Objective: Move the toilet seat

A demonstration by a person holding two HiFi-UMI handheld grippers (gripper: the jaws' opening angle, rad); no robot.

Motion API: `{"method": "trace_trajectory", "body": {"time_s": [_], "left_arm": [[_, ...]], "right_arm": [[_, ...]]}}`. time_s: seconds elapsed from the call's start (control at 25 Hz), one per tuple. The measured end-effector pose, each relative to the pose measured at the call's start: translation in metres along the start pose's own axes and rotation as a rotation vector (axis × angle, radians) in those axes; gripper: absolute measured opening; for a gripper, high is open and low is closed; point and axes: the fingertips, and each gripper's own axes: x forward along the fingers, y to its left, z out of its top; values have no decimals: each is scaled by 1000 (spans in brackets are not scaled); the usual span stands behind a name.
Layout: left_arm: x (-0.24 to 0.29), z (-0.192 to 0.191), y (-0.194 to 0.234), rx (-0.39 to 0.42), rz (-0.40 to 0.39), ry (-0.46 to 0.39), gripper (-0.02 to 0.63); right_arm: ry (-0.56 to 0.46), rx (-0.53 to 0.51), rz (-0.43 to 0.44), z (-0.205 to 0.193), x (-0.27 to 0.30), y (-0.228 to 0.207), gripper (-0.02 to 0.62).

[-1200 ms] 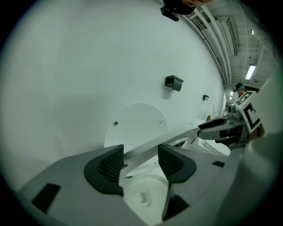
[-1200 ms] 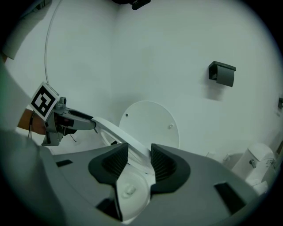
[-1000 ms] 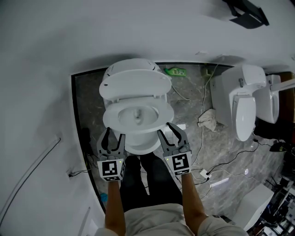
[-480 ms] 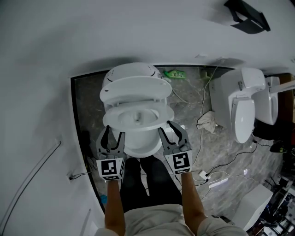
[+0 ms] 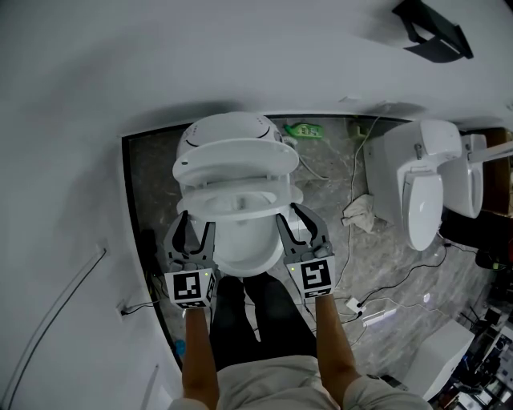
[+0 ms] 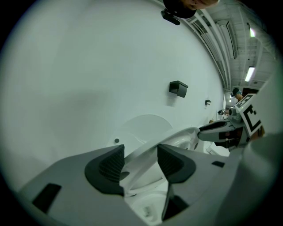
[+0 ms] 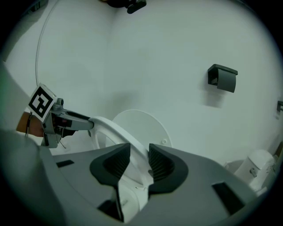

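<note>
A white toilet stands against the wall with its lid (image 5: 234,152) up. The toilet seat (image 5: 239,212) is tilted, its front raised off the bowl (image 5: 240,250). My left gripper (image 5: 195,228) is shut on the seat's left rim, which passes between its pads (image 6: 110,164). My right gripper (image 5: 292,218) is shut on the right rim; its jaws have just been closing on it. In the right gripper view the seat (image 7: 116,130) runs between the jaws of the right gripper (image 7: 139,164) toward the other gripper.
A second white toilet (image 5: 417,188) stands at the right. Cables (image 5: 377,292), a crumpled rag (image 5: 361,208) and a green bottle (image 5: 304,128) lie on the marble floor. The person's legs (image 5: 256,312) are right in front of the bowl. A black holder (image 5: 433,24) is on the wall.
The seat lay flat on the bowl before; now its front edge is lifted toward the lid. Both grippers have moved up and toward the toilet with it.
</note>
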Motion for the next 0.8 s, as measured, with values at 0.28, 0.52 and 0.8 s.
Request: {"method": "trace_trajectory", "body": {"time_s": [0.28, 0.52, 0.8], "left_arm": [[10, 7, 5, -10, 6, -6, 253], [20, 13, 9, -12, 9, -17, 253], [31, 18, 12, -13, 5, -17, 252]], "right_arm": [[-11, 1, -11, 7, 9, -7, 144], [-15, -1, -23, 12, 18, -13, 141], [-25, 5, -40, 17, 27, -21, 138]]}}
